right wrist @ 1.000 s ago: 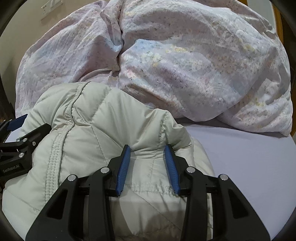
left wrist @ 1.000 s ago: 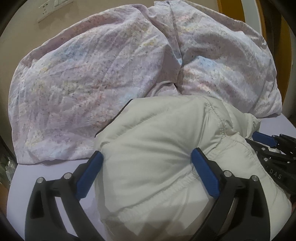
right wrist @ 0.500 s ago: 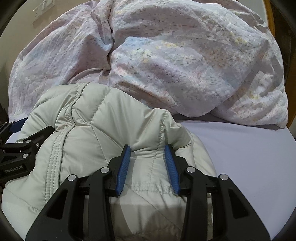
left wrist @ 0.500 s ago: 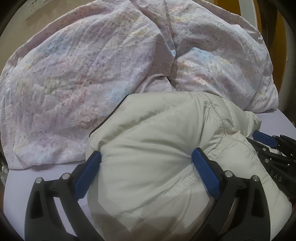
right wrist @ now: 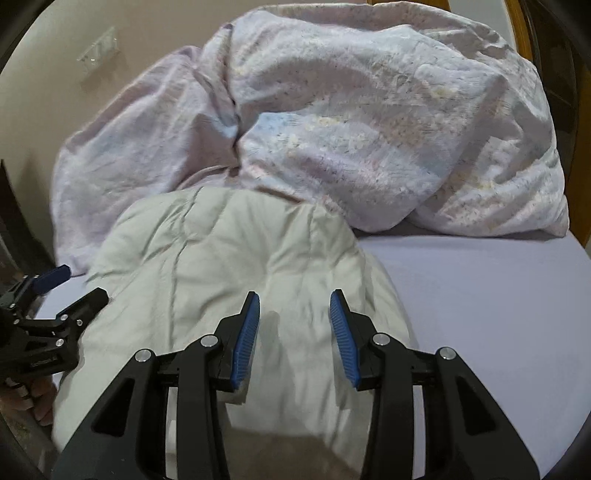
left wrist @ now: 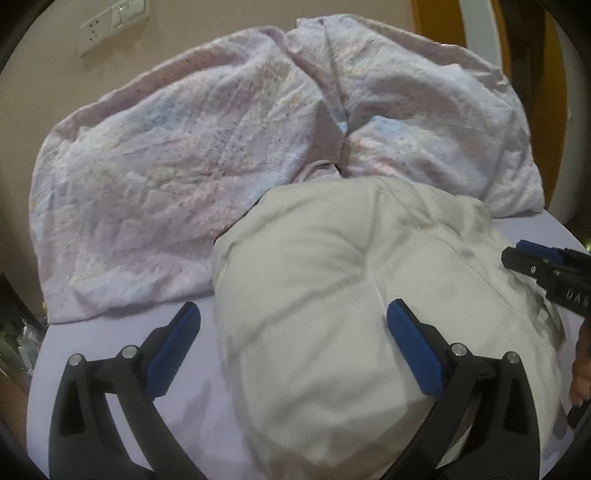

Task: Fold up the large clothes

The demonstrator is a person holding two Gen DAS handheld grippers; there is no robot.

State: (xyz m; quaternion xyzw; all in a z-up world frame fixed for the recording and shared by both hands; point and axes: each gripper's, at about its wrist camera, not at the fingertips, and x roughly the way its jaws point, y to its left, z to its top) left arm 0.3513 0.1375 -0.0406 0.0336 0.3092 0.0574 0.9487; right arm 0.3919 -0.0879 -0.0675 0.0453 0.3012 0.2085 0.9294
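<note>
jacket [left wrist: 332,295]: pale padded garment, bunched in a rounded heap, was seen lying on the bed sheet [right wrist: 480,314] at the near middle; its far edge was touching the duvet.
left tool [left wrist: 291,332]: fingers were spread wide, nothing pinched; left blue pad [left wrist: 173,343] was over bare sheet just left of the jacket, right pad was seen against the jacket's top surface.
right tool [right wrist: 295,332]: fingers were spread apart, nothing clamped; both pads were positioned above the jacket's near right part, contact with the fabric could not be told.
cross-view: left tool was seen in the right wrist view at the jacket's left edge; right tool was seen in the left wrist view at the jacket's right edge.
duvet [left wrist: 184,166]: crumpled pink patterned bedding, piled across the far side of the bed.
wall socket [left wrist: 112,26]: was seen on the beige wall at far left.
image quality: both frames were motion-blurred; stitching detail was hard to make out.
</note>
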